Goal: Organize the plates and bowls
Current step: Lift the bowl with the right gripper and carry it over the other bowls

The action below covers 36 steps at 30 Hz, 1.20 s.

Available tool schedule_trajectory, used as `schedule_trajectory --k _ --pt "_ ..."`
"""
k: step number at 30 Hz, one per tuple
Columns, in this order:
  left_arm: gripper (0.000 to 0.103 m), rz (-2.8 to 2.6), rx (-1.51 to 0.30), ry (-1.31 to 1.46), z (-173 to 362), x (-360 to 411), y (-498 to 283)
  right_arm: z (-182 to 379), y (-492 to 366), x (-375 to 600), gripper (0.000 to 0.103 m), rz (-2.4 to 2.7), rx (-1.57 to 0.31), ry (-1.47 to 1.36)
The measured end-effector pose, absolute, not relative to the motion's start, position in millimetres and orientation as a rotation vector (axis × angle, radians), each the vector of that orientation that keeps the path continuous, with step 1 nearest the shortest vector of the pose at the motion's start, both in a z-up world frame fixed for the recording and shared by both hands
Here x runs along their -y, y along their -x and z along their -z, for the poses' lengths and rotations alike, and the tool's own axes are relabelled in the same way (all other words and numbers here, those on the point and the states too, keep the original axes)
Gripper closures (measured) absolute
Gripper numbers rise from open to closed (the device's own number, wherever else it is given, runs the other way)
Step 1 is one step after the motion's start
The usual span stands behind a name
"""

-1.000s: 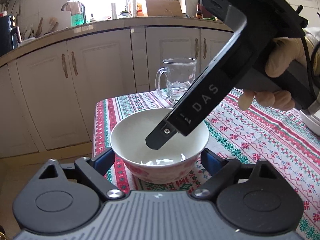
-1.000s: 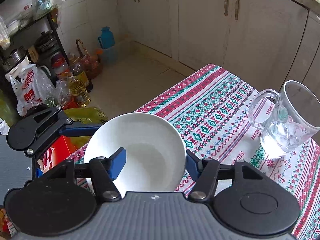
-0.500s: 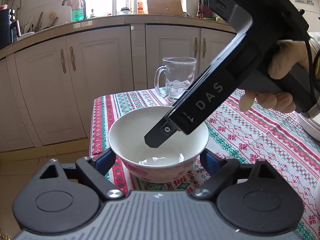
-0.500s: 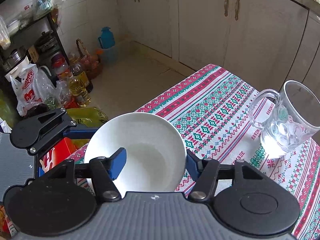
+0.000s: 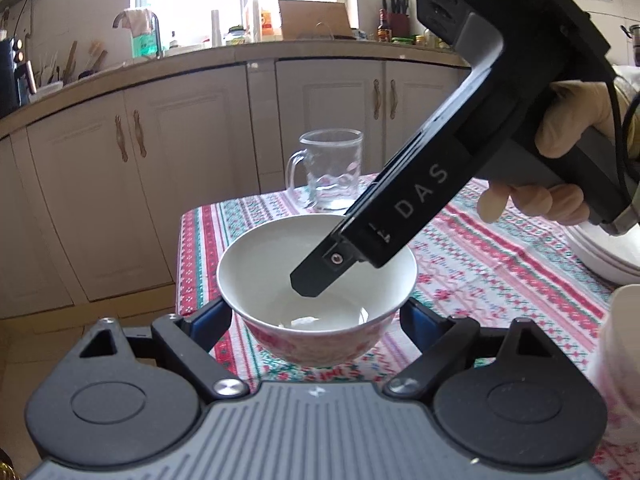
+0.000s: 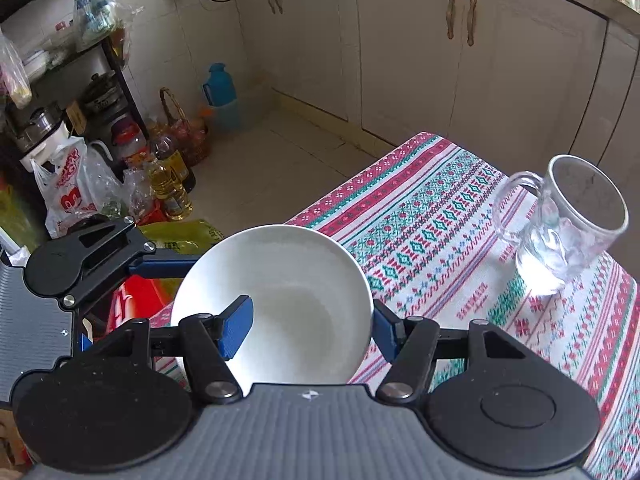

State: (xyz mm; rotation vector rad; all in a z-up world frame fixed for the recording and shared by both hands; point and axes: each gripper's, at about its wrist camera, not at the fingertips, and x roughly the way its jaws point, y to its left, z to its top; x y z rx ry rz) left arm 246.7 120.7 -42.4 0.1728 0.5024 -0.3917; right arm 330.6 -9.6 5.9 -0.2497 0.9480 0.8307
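Left gripper [image 5: 316,316] has drawn slightly back — wide open astride the bowl [image 5: 316,296] at the table's near-left corner; right gripper [image 6: 308,328] straddles its rim, unclosed. Stacking remains undone.

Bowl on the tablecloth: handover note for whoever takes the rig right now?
Left claw: fingers flank the bowl low on its sides. I cannot tell whether they grip it.
Right claw: open, with one finger inside the bowl and the other outside its rim.
The bowl sits on the tablecloth near the table corner. A glass mug stands behind it, and stacked white dishes are at the right edge of the left view.
Done: both claws are placed at the bowl.
Left: close on it, lift, and probably carry it to the stacked dishes.
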Motion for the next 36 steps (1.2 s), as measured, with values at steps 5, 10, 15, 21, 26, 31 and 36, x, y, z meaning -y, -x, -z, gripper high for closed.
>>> schedule_trajectory --k 5,10,15,21,26,31,36 --pt "0.013 0.411 -0.492 -0.173 27.6 -112.8 -224.2 -22.0 -307.0 23.8 0.035 -0.832 -0.932 0.24" --pt "0.013 0.424 -0.487 -0.173 14.8 -103.3 -200.3 -37.4 -280.3 38.5 0.035 -0.828 -0.913 0.222" --pt "0.013 0.44 -0.498 -0.156 3.9 -94.8 -178.0 -51.4 -254.2 51.1 0.035 -0.831 -0.898 0.221" --pt "0.013 0.453 -0.489 -0.147 -7.0 -83.8 -154.3 -67.9 -219.9 67.9 0.035 -0.827 -0.865 0.225" --pt "0.013 0.475 -0.489 -0.128 -12.7 -74.9 -136.2 -74.5 -195.0 82.9 0.035 -0.819 -0.848 0.218" --pt "0.013 0.504 -0.495 -0.133 -12.8 -62.0 -123.2 -76.1 -172.5 100.1 0.035 -0.801 -0.842 0.2" --pt "0.012 0.539 -0.494 -0.143 -11.7 -46.2 -113.0 -78.1 -154.5 117.7 0.034 -0.768 -0.833 0.199"
